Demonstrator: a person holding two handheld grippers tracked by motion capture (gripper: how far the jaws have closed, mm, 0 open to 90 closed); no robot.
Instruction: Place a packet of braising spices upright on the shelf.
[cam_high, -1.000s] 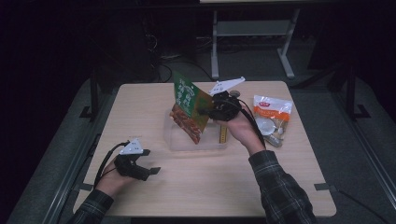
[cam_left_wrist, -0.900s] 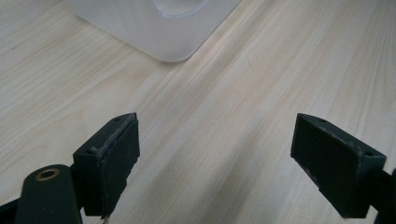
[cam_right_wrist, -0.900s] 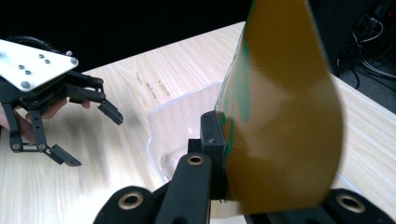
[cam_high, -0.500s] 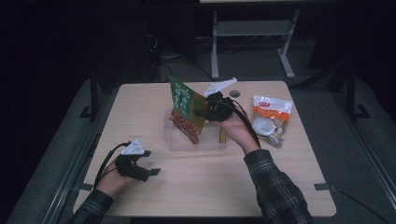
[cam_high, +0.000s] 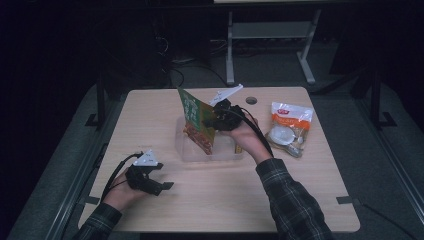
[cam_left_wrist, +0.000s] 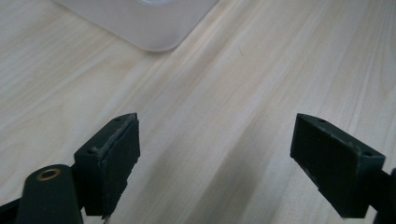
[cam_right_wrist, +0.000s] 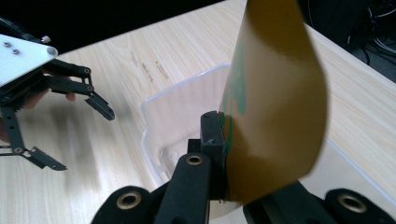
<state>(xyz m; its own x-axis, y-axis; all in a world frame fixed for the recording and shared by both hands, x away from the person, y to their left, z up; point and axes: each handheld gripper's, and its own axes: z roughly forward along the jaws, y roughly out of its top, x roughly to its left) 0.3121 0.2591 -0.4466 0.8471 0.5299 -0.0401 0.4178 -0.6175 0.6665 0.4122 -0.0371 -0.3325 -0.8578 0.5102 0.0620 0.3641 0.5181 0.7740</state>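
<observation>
My right gripper (cam_high: 209, 122) is shut on the edge of a green and red snack bag (cam_high: 194, 122), which stands upright with its lower end over the clear plastic container (cam_high: 226, 152) at mid table. In the right gripper view the black pads (cam_right_wrist: 212, 133) pinch the bag's golden back side (cam_right_wrist: 275, 102) above the container's rim (cam_right_wrist: 154, 100). My left gripper (cam_high: 156, 183) rests low over the table at the front left, open with nothing between its fingers (cam_left_wrist: 112, 154). That left gripper (cam_right_wrist: 70, 126) also appears in the right gripper view, at far left.
An orange and white snack bag (cam_high: 287, 131) lies on the table right of the container. A corner of the container (cam_left_wrist: 149, 23) lies just ahead of the left jaws. The wooden table (cam_high: 150, 120) has a small round hole (cam_high: 251, 100) near its far edge.
My right hand has carried the bag a little to the left and lower, closer over the container. The left gripper has stayed where it was.
</observation>
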